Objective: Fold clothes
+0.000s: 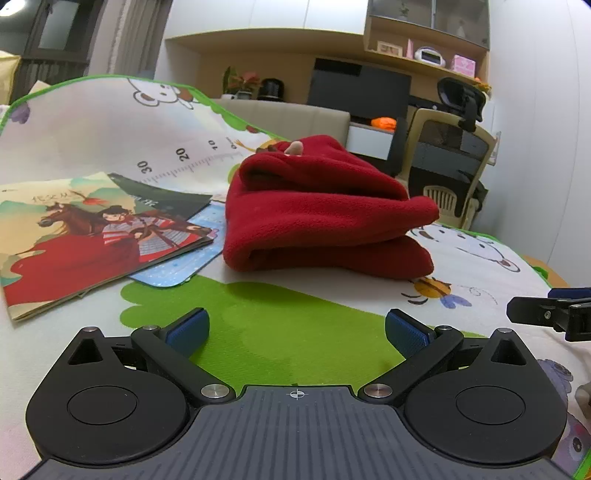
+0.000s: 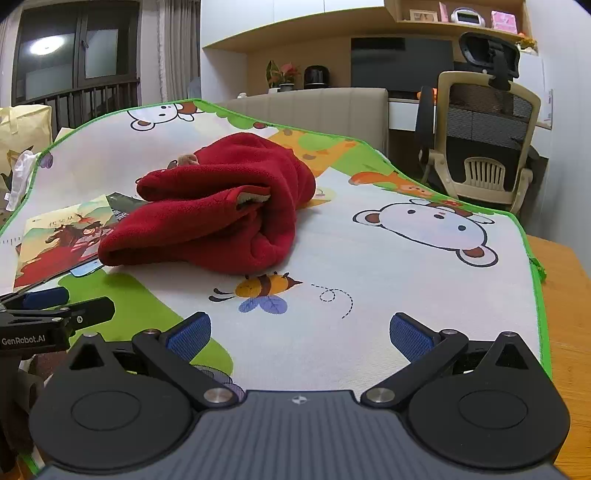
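Words and numbers you can read

The mat has a ruler line printed on it with the numbers 30, 20 and 10, just behind the picture book. The book's cover has a few Chinese letters at the top, too blurry to read. In the right wrist view, the left gripper says "GenRobot.AI" in white on its black side.

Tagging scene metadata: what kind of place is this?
Likely a home room, maybe a study: beige mesh office chair, wall shelf of trinkets, and a cartoon bear-print play mat under the folded red fleece garment.
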`<state>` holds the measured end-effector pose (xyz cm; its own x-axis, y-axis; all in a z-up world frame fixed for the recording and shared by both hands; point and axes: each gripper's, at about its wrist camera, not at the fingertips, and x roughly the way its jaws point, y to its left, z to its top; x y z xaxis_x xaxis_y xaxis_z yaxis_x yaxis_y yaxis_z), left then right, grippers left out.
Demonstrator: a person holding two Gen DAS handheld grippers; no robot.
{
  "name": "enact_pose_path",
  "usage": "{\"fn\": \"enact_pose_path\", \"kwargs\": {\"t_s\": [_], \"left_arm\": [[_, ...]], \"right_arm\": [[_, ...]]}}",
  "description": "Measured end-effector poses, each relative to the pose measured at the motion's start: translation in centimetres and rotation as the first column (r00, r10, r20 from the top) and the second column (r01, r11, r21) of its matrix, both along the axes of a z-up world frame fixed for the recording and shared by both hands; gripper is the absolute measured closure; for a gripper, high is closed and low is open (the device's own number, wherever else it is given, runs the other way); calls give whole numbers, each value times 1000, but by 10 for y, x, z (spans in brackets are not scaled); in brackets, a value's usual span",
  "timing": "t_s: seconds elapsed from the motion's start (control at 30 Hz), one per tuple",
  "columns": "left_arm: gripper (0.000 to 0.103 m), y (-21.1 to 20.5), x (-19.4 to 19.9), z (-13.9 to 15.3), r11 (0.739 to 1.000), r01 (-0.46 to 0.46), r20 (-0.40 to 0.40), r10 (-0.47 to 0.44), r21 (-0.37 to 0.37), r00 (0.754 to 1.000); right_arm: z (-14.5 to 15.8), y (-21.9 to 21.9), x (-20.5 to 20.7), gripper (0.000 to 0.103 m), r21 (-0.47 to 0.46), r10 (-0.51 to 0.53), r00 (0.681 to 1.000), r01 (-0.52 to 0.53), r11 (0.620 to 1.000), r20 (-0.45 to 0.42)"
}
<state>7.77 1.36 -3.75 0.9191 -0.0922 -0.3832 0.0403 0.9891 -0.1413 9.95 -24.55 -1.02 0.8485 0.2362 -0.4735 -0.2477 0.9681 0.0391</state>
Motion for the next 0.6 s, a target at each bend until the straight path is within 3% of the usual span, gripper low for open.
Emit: {"fn": "enact_pose_path", "kwargs": {"t_s": [0.6], "left_arm": [[0,4,2,-2,1000,-1,0,1,-19,1000]], "right_arm": [[-2,0,1,0,7,6,1000,-6,1000,-19]]}}
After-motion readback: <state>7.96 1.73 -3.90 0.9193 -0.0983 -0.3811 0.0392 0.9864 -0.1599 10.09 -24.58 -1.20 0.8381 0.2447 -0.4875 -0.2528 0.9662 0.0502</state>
